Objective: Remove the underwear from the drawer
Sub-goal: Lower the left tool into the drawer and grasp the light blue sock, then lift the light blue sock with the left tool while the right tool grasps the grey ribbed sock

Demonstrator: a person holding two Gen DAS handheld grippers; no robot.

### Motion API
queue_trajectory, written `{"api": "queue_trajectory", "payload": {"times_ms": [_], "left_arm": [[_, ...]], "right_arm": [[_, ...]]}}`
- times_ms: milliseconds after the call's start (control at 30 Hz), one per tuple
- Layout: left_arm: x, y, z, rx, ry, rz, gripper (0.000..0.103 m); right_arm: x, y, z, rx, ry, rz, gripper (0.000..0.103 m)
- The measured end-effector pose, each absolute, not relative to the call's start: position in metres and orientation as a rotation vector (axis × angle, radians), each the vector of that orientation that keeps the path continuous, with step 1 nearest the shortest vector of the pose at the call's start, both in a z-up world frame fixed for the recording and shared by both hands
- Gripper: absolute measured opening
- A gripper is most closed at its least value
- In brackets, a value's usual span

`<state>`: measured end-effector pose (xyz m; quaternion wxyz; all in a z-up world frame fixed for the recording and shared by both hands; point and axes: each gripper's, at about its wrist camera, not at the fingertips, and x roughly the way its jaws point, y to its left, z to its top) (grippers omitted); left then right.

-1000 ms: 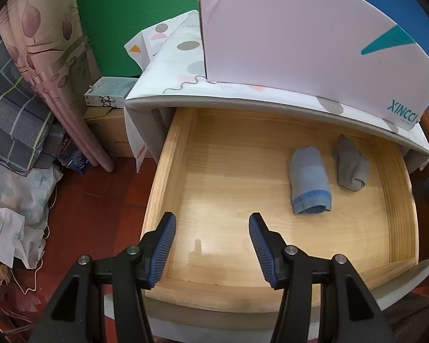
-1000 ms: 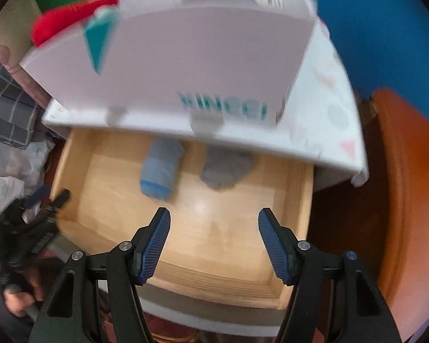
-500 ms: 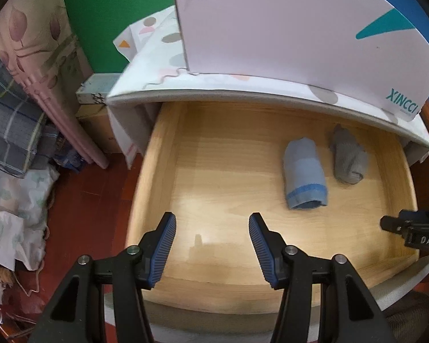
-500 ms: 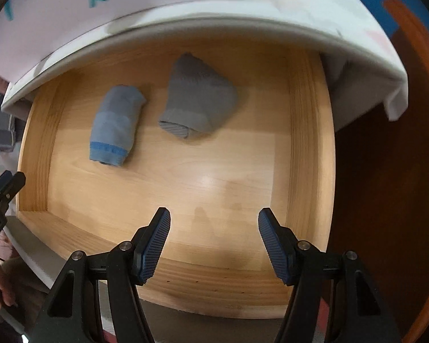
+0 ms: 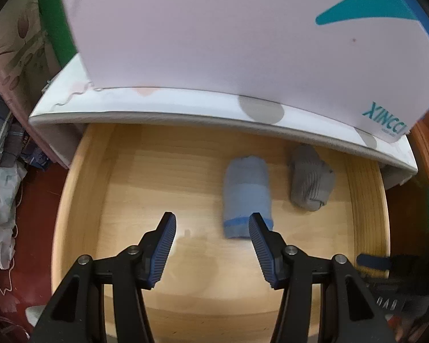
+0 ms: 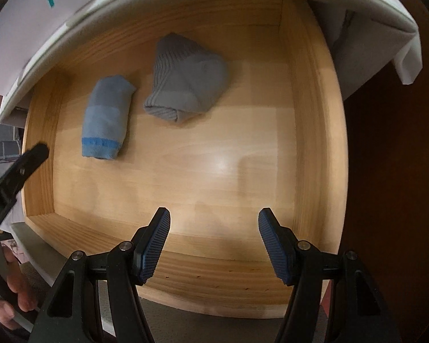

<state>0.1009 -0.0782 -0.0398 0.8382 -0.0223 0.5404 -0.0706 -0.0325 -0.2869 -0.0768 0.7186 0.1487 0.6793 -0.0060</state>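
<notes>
A pale wooden drawer point(image 5: 80, 188) point(image 6: 314, 131) stands pulled out under a white tabletop. On its floor lie two rolled pieces of underwear: a light-blue roll with a darker blue band point(image 5: 247, 191) point(image 6: 107, 120) and a grey ribbed roll point(image 5: 310, 180) point(image 6: 187, 78) to its right. My left gripper point(image 5: 213, 224) hovers open above the drawer floor, its right finger just in front of the blue roll's near end. My right gripper point(image 6: 214, 218) is open over the bare near-right part of the drawer, well short of the grey roll. Nothing is between either pair of fingers.
A white board with teal lettering point(image 5: 243, 34) stands on the tabletop edge point(image 5: 186, 111) above the drawer's back. Plaid and patterned fabrics point(image 5: 3, 143) pile on the red floor at the left. Dark wooden furniture point(image 6: 394, 171) flanks the drawer's right side. A hand point(image 6: 14, 291) holds the left gripper's handle.
The left gripper has slid right and nearer to the blue roll. The right gripper has sunk toward the drawer and tipped downward; the board top has left its view. Both stay open.
</notes>
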Motion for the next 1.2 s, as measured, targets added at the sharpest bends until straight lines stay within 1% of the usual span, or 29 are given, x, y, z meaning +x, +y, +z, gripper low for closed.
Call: {"api": "queue_trajectory", "payload": {"times_ms": [133,367,567,767,867,900,933,967,1200], "left_arm": [[0.113,-0.087,-0.051,-0.113,1.194,-0.139,0.054],[0.129,-0.106,-0.069,-0.081,1.263,-0.125,0.054],[0.147,-0.117,-0.092,-0.114,1.393,-0.094,0.054],[0.161,-0.126,-0.109,-0.137,1.485,-0.059,0.055],[0.162,-0.128,-0.111,-0.118,1.492,-0.062,0.055],[0.161,-0.131,-0.111,-0.095,1.495,-0.068,0.053],[0.16,-0.133,-0.113,-0.074,1.494,-0.075,0.045],[0.16,-0.134,-0.113,-0.061,1.498,-0.075,0.042],[0.161,-0.128,-0.111,-0.009,1.513,-0.074,0.036]], "right_arm": [[-0.033,-0.287,-0.078,0.339,1.5,-0.017,0.062],[-0.036,-0.295,-0.082,0.382,1.511,-0.032,0.062],[-0.035,-0.289,-0.08,0.348,1.507,-0.03,0.062],[-0.035,-0.287,-0.08,0.348,1.508,-0.031,0.062],[-0.035,-0.287,-0.08,0.349,1.508,-0.03,0.062],[-0.035,-0.288,-0.08,0.35,1.508,-0.03,0.062],[-0.035,-0.288,-0.08,0.351,1.509,-0.028,0.062],[-0.035,-0.288,-0.08,0.352,1.509,-0.027,0.062],[-0.034,-0.289,-0.079,0.349,1.512,-0.023,0.062]]}}
